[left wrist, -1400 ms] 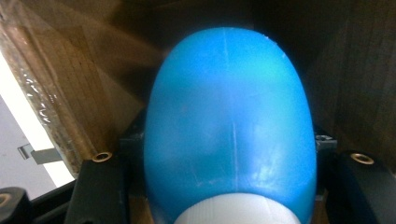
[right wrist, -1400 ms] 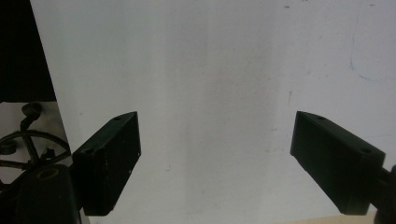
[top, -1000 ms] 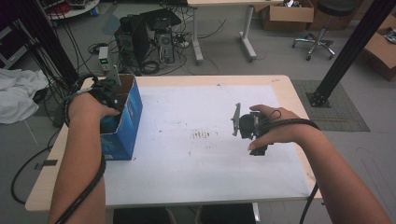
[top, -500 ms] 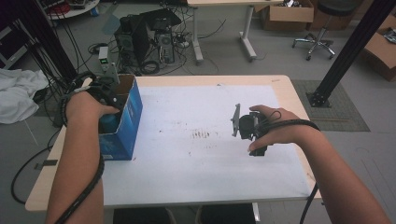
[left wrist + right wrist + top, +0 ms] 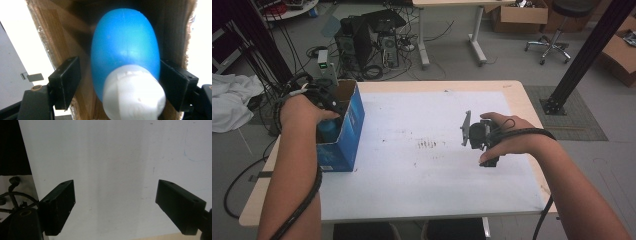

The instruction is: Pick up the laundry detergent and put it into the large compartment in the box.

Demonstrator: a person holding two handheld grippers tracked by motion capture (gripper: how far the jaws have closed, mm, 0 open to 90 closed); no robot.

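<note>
A blue bottle with a white cap (image 5: pixel 126 67) stands inside an open blue cardboard box (image 5: pixel 353 122) at the left end of the table (image 5: pixel 517 97). In the left gripper view the bottle sits between the left gripper (image 5: pixel 123 82)'s black jaws. These jaws have just been opening around it: a clear gap shows between the left pad and the bottle's side, while the right pad sits just beside or against it, which I cannot tell apart. In the high view the left hand (image 5: pixel 304 107) reaches down into the box's open top, much where it was a second ago.

This reads as a release: the bottle appears set down in the box, and the left gripper probably needs only to lift clear.

Well to the right of the box, the right gripper (image 5: pixel 123 203) hovers over the white table mat (image 5: pixel 412 125), jaws spread wide with nothing between them.
</note>
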